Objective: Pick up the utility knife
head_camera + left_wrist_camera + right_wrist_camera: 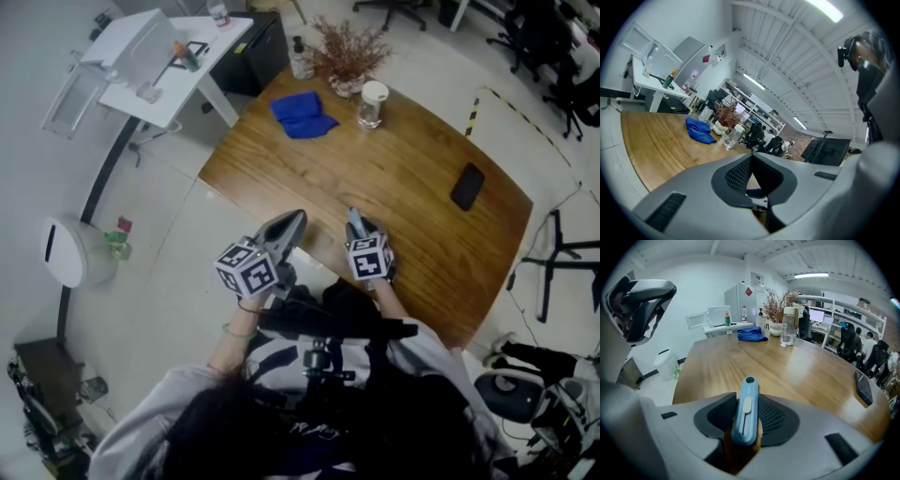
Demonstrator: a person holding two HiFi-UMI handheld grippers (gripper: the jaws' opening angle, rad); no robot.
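Observation:
A light-blue utility knife (pixel 745 411) with a pale slider stands between the pads of my right gripper (pixel 746 404), its holed end pointing out over the wooden table (pixel 754 362). The pads press on its sides, so the right gripper is shut on it. In the head view the right gripper (pixel 361 230) hangs over the table's near edge, and the knife's tip (pixel 355 221) pokes out ahead of it. My left gripper (pixel 286 228) floats just left of it, off the table's corner. In its own view the left gripper (pixel 751 161) has its tips together with nothing held.
At the table's far end lie a blue cloth (pixel 302 114), a lidded glass jar (pixel 371 103), a vase of dried twigs (pixel 347 56) and a pump bottle (pixel 300 58). A black phone (pixel 467 186) lies at the right. A white bin (pixel 70 251) stands on the floor at the left.

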